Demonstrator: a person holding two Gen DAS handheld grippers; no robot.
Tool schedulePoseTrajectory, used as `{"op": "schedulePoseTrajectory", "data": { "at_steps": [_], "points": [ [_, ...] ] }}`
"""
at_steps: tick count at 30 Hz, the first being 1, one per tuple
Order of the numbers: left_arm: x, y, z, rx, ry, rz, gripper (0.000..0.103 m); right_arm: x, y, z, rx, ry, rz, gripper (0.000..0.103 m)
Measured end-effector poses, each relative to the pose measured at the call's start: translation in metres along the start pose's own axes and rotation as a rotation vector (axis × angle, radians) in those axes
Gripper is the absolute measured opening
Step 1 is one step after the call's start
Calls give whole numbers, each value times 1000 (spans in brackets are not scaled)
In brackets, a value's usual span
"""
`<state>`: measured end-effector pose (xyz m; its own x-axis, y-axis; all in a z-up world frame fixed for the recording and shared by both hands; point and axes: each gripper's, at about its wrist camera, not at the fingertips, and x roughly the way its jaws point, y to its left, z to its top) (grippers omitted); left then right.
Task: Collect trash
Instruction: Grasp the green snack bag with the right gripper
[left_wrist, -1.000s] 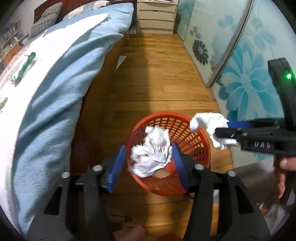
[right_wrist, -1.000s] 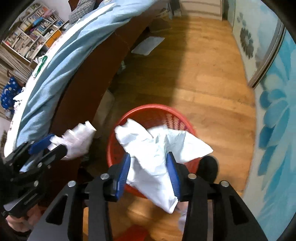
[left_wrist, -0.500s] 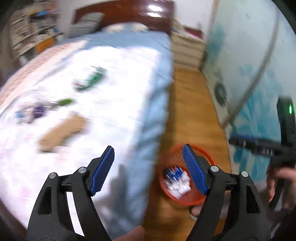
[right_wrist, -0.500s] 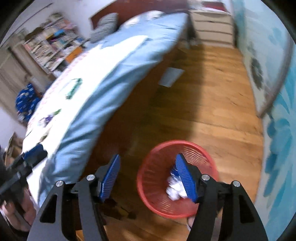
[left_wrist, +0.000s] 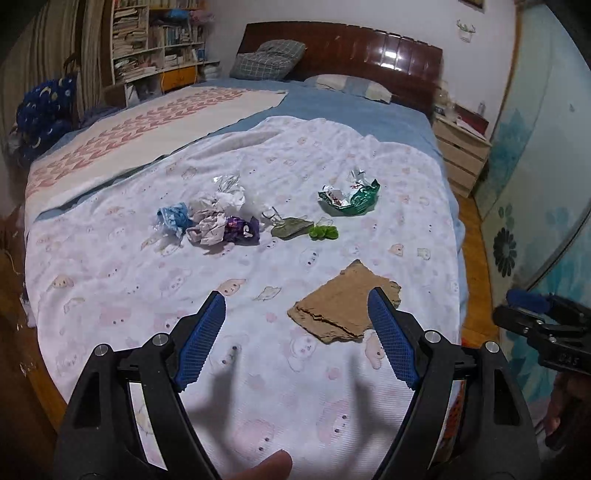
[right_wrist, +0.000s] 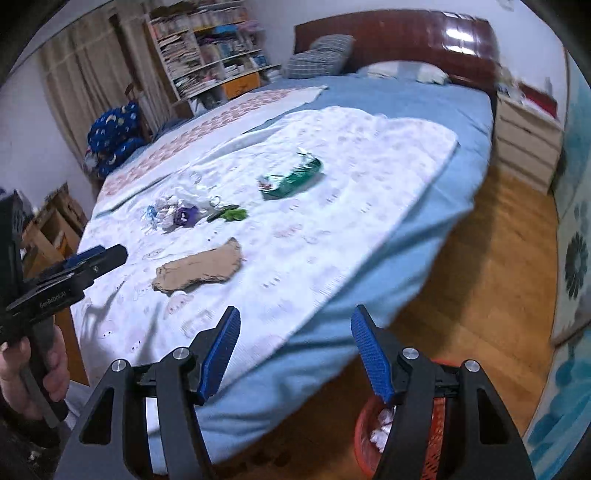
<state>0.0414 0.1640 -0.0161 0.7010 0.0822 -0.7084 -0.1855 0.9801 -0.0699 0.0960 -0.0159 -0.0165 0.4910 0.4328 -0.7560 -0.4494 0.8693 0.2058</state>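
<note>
Trash lies on the white bed cover (left_wrist: 110, 288): a torn brown cardboard piece (left_wrist: 345, 308) nearest, a green snack wrapper (left_wrist: 351, 197), a small green scrap (left_wrist: 324, 232), and a heap of crumpled paper and purple and blue wrappers (left_wrist: 218, 221). My left gripper (left_wrist: 297, 339) is open and empty, hovering over the cover just short of the cardboard. My right gripper (right_wrist: 295, 358) is open and empty, over the bed's edge. The cardboard (right_wrist: 201, 271) and green wrapper (right_wrist: 293, 177) also show in the right wrist view. The red basket (right_wrist: 369, 432) with white paper in it stands on the floor below the right gripper.
Wooden floor (right_wrist: 480, 288) runs along the bed's right side to a pale drawer unit (right_wrist: 528, 136). A floral glass panel (left_wrist: 535, 184) lines the right wall. Pillows (left_wrist: 269, 59) and a dark headboard are at the far end; bookshelves (left_wrist: 155, 44) stand far left.
Both grippers let go of their crumpled white paper into the red basket, opened, and swung up from the basket to face the bed.
</note>
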Motion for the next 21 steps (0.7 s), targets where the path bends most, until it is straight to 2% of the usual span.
{"op": "schedulePoseTrajectory", "data": {
  "at_steps": [4, 12, 17, 21],
  "points": [
    [2, -6, 2, 17, -1, -22, 79, 5, 13, 3, -1, 11, 10, 63],
    [12, -12, -1, 17, 26, -34, 79, 11, -15, 10, 43, 10, -2, 63],
    [18, -13, -2, 0, 48, -37, 79, 41, -14, 64, 39, -5, 13, 63],
    [25, -12, -1, -15, 67, -40, 79, 101, -6, 123, 52, 15, 37, 63]
  ]
}}
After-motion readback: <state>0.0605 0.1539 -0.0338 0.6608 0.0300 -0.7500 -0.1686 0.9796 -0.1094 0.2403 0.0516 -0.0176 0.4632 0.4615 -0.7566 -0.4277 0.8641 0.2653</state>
